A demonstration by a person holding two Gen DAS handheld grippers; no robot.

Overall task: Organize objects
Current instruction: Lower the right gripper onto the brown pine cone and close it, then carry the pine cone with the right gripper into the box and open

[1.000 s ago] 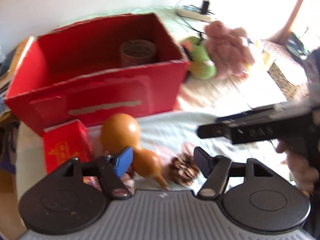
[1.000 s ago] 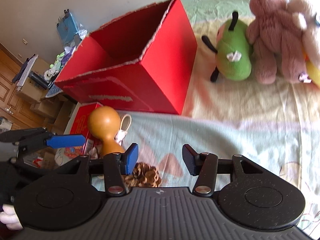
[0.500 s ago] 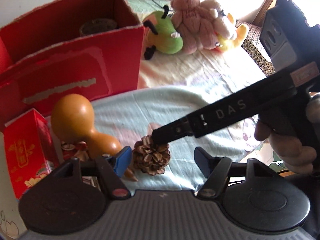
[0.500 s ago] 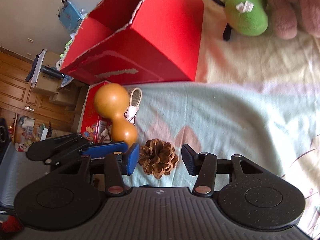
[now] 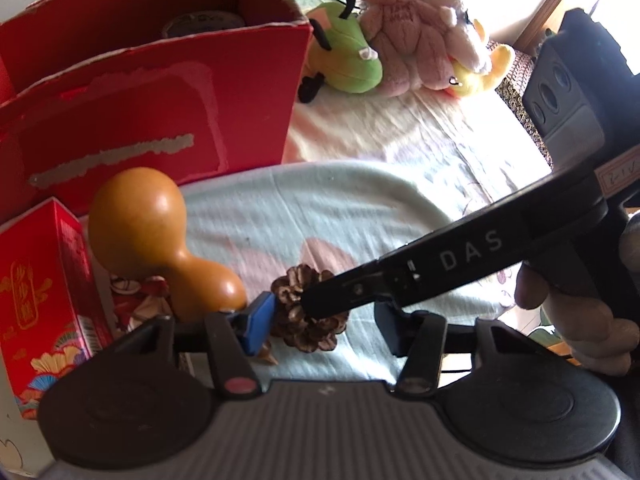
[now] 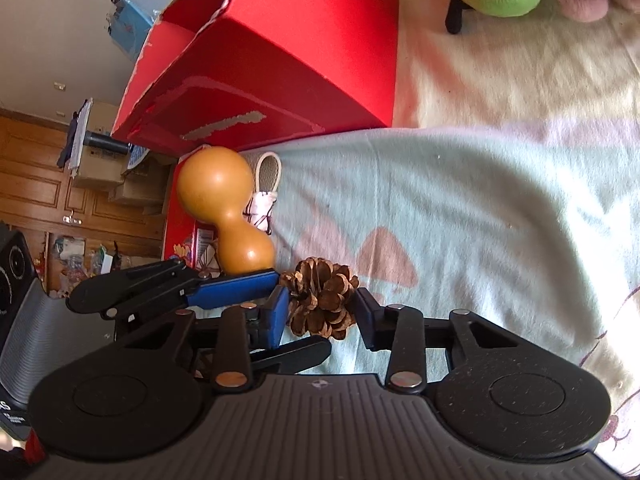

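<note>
the right gripper (image 6: 322, 314) is straddling the cone (image 6: 322, 304) near the bed's (image 6: 460, 216) front edge, fingers spread, not yet gripping; close squarely around its middle. the left gripper (image 5: 324, 320) is gaping too, crowding in.

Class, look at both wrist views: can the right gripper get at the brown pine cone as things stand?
Probably yes. The right gripper is open with the brown pine cone already between its fingers; the left gripper's blue finger sits close alongside but does not block it.

Right gripper (image 6: 322, 314) now lower, jaws astride the pine cone (image 6: 322, 304).
</note>
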